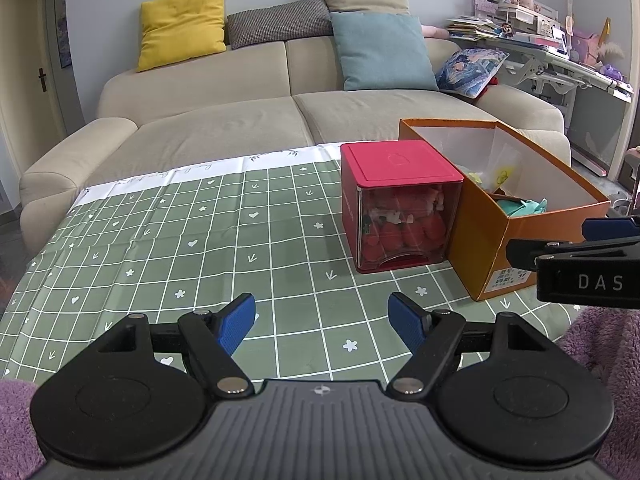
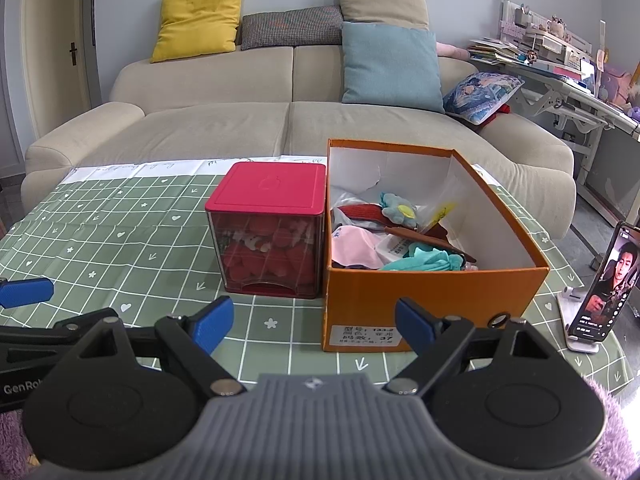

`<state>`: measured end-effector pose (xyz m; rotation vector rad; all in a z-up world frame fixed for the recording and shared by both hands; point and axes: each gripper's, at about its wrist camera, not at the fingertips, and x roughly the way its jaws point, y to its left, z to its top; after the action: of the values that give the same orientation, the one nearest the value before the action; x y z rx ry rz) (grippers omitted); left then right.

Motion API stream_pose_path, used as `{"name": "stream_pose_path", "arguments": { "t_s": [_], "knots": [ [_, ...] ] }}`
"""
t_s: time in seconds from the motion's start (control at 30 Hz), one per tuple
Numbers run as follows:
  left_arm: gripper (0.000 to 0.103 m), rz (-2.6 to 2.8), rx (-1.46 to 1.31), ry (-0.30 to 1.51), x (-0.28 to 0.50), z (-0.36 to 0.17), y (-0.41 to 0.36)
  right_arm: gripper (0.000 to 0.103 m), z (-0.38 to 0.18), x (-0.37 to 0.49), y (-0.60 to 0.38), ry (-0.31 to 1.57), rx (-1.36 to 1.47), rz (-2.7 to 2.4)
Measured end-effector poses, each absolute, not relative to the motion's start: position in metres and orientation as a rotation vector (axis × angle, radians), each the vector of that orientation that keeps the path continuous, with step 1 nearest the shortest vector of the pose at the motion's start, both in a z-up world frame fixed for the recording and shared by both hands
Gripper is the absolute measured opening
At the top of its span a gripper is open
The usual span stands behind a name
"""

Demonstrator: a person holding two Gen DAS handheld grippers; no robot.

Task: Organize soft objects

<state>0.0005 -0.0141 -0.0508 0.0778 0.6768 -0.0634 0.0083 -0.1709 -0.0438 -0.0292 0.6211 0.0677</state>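
An open orange shoebox point(image 2: 432, 296) stands on the green checked tablecloth point(image 2: 120, 240), and shows too as the orange shoebox point(image 1: 480, 240) at the right of the left wrist view. Inside lie several soft things: a teal cloth point(image 2: 428, 260), a pink cloth point(image 2: 356, 248), a small blue plush point(image 2: 396, 206). Touching its left side is a red-lidded clear box point(image 2: 268, 236), also the red-lidded box point(image 1: 400, 204), packed with red plush toys. My left gripper point(image 1: 322, 322) stands open over bare cloth. My right gripper point(image 2: 314, 326) stands open just short of the shoebox, nothing between its fingers.
A phone point(image 2: 604, 284) on a white stand plays a video at the table's right edge. A beige sofa point(image 2: 280, 120) with yellow, grey, tan and teal cushions runs behind the table. A cluttered desk point(image 2: 560, 68) stands at the far right. Purple fleece sleeves point(image 1: 600, 344) frame the grippers.
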Motion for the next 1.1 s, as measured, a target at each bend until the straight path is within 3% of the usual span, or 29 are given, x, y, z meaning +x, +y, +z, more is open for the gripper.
{"name": "stream_pose_path", "arguments": {
  "t_s": [1.1],
  "knots": [
    [0.089, -0.054, 0.081, 0.680, -0.0001, -0.0524, -0.0128, 0.086, -0.0427, 0.0086, -0.1700, 0.620, -0.033, 0.068]
  ]
}}
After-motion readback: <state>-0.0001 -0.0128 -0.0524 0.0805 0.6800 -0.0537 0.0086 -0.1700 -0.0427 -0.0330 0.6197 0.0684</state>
